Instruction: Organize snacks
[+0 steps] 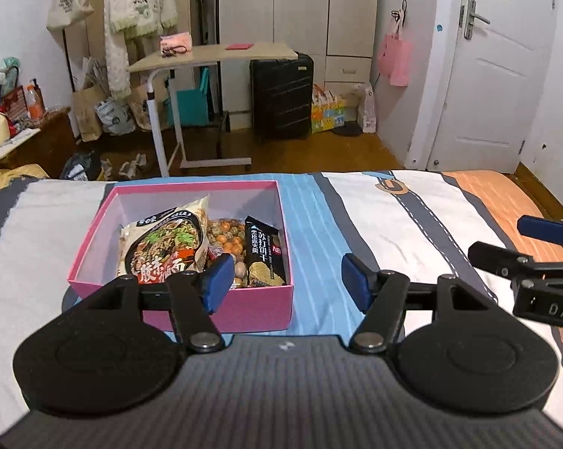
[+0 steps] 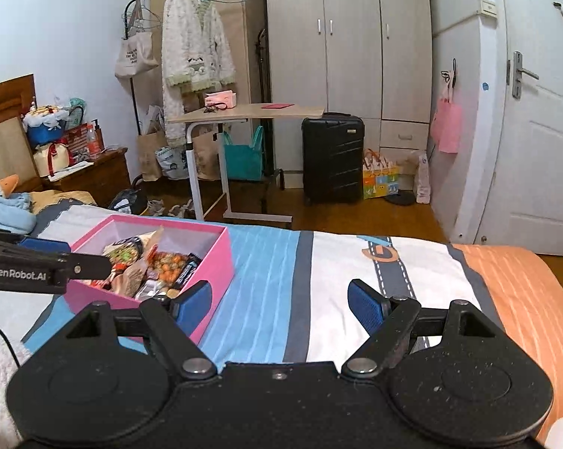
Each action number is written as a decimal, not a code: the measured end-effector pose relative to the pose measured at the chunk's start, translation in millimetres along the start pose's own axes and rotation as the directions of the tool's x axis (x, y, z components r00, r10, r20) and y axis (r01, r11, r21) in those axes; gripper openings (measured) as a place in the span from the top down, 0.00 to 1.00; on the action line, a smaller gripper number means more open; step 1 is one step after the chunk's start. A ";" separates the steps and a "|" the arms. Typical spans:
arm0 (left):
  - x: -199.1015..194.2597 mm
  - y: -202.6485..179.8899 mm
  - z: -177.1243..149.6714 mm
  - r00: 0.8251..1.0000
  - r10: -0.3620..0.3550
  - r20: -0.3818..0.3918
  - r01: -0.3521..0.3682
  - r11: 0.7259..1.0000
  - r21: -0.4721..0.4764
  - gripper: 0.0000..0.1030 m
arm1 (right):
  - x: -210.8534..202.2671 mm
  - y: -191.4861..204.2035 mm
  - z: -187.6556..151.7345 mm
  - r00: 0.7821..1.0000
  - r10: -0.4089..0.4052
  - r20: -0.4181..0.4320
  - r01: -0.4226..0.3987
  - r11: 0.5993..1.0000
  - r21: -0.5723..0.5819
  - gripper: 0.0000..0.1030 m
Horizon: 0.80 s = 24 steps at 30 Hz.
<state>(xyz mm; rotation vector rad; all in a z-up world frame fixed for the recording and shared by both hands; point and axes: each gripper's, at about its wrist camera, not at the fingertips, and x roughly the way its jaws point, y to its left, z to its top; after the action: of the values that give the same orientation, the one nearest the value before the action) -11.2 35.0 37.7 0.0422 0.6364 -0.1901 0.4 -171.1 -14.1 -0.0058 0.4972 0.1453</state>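
A pink open box (image 1: 244, 307) sits on the striped bed cover. Inside it lie a large noodle packet (image 1: 165, 239), a clear bag of round nuts (image 1: 229, 239) and a black cracker packet (image 1: 264, 250). My left gripper (image 1: 287, 280) hovers over the box's near right corner, open, with nothing between its blue pads. My right gripper (image 2: 279, 303) is also open and holds nothing, over the bedding to the right of the box (image 2: 210, 262). Each gripper shows at the edge of the other's view: the right one (image 1: 535, 247) and the left one (image 2: 38, 262).
The bed cover (image 1: 393, 224) stretches to the right of the box, ending in an orange band. Beyond the bed's far edge stand a rolling side table (image 1: 214, 56), a black suitcase (image 1: 281, 97), bags on the floor, a wardrobe and a white door (image 1: 505, 75).
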 end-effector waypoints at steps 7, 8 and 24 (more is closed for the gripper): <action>-9.0 -3.3 -16.4 0.999 0.025 0.039 -0.025 1.000 -0.007 0.36 | -14.5 5.2 -11.4 0.999 -0.006 0.032 0.007 1.000 -0.021 0.19; -8.5 -3.3 -19.1 0.999 0.031 0.042 -0.031 0.999 -0.008 0.35 | -15.3 6.3 -12.6 0.999 -0.009 0.035 0.009 1.000 -0.020 0.19; -3.5 -10.3 -39.9 0.997 0.046 0.068 -0.046 0.999 0.001 0.24 | -11.3 -1.4 -28.3 0.999 -0.035 0.008 0.035 0.999 0.016 0.18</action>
<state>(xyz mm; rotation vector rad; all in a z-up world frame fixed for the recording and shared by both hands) -39.3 29.4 7.9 0.0526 0.5667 -0.1475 -22.6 -175.2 -33.7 0.0018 0.4893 0.1072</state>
